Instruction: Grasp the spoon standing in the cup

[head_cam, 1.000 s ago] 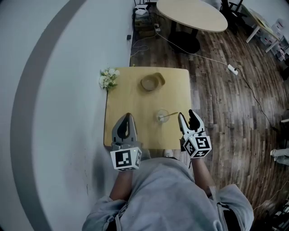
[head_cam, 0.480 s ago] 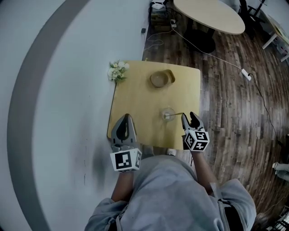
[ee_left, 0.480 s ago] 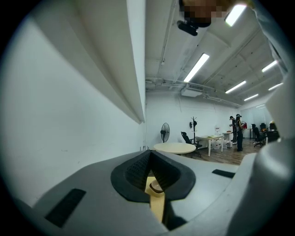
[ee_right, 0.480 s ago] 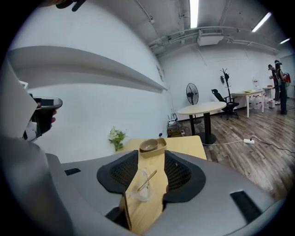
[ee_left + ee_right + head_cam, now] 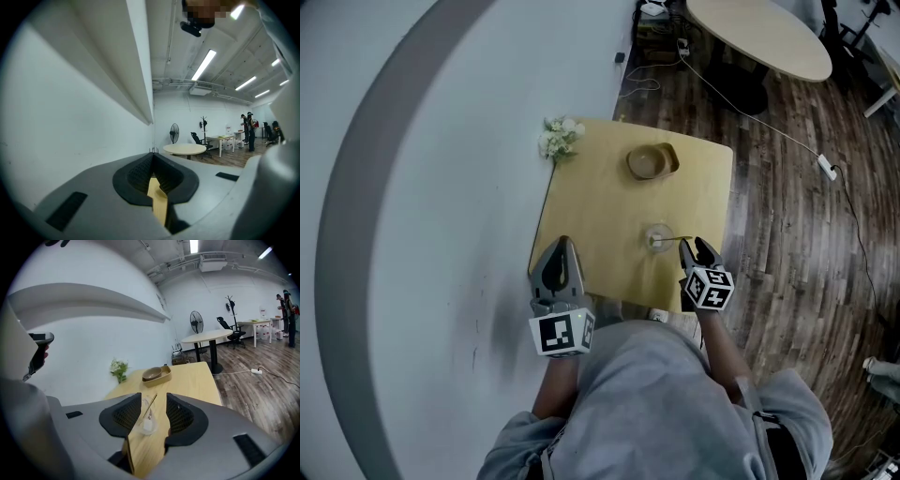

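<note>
Table (image 5: 591, 216) by white wall (image 5: 441, 187), left tongs (image 5: 560, 242) closed, right tongs (image 5: 694, 246) closing round spoon (image 5: 670, 240)

Left claw (image 5: 560, 246) closed; right claw (image 5: 695, 251) wide, jaws closing, gripping nothing.

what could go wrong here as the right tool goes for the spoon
1. The right tool is closing with the thin spoon lined up between its jaws but not yet touched. Closing too early could miss the leaning handle or knock it aside.
2. The clear cup sits in line just beyond the handle, so pushing further in may tip it or slide it on the table.
</note>
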